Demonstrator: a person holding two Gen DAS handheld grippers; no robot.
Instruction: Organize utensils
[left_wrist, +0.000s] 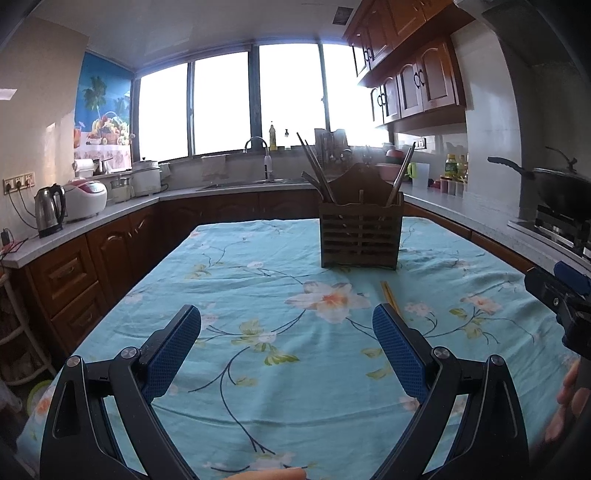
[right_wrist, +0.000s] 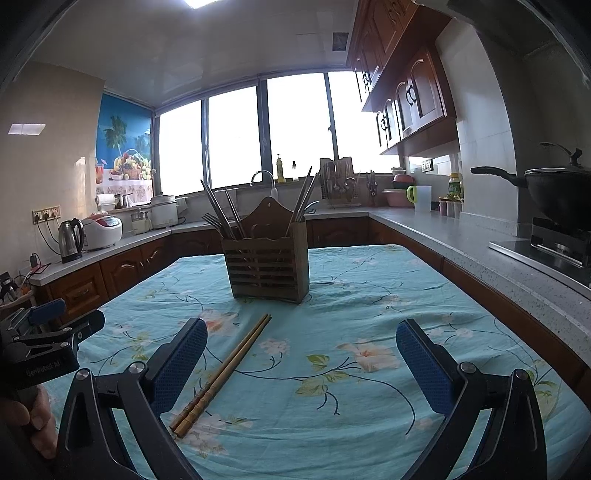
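Both my claws hang released above the floral tablecloth (right_wrist: 369, 295): left gripper (left_wrist: 286, 347) and right gripper (right_wrist: 301, 363), jaws spread, empty. The wooden chopsticks (right_wrist: 221, 373) lie flat, near, just beside my right claw's left finger. The utensil holder (right_wrist: 267, 264) stands far, upright, holding forks and chopsticks.

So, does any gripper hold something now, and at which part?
Nothing is held. The left gripper and right gripper are both open; the chopsticks lie on the tablecloth.
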